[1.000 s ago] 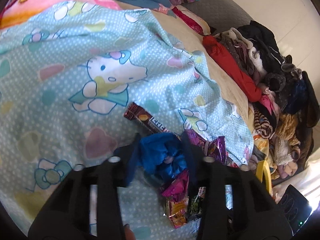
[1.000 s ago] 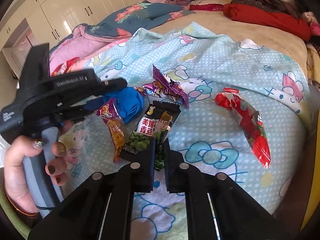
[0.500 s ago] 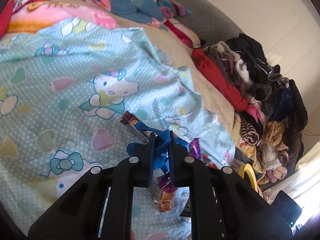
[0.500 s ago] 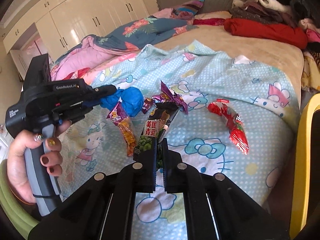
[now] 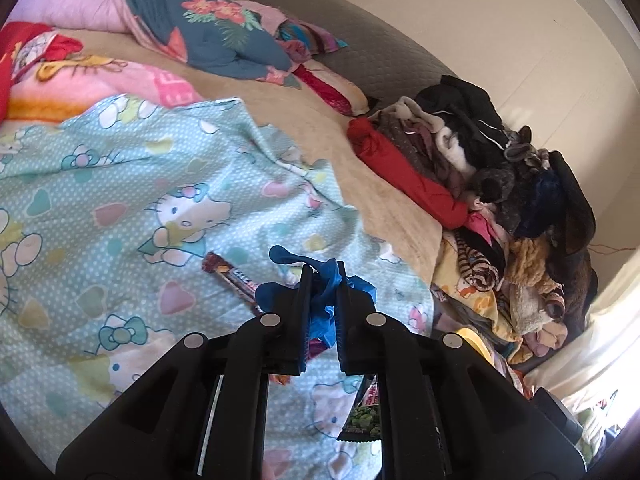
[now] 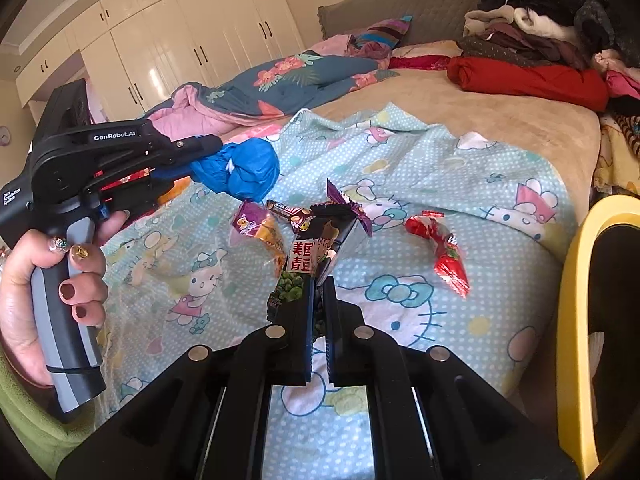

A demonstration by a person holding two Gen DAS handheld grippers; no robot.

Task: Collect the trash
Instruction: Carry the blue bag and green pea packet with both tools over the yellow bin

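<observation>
My left gripper (image 5: 322, 276) is shut on a crumpled blue plastic bag (image 5: 326, 300) and holds it above the bed; the bag also shows in the right wrist view (image 6: 240, 168), at the left gripper's tip (image 6: 208, 148). My right gripper (image 6: 318, 284) is shut on a black and green pea snack packet (image 6: 308, 264), lifted off the sheet. On the blue cartoon sheet (image 6: 440, 160) lie a red wrapper (image 6: 444, 252), an orange and purple packet (image 6: 260, 232), a purple wrapper (image 6: 348, 204) and a brown bar wrapper (image 5: 230, 276).
A yellow bin rim (image 6: 576, 280) stands at the bed's right edge. A clothes pile (image 5: 500, 184) with a red roll (image 5: 404, 176) runs along the far side. Quilts and pillows (image 5: 208, 32) lie at the bed's head. White wardrobes (image 6: 168, 52) stand behind.
My left gripper closed on the blue bag and raised it off the sheet. My right gripper lifted the pea packet up and back from the other wrappers.
</observation>
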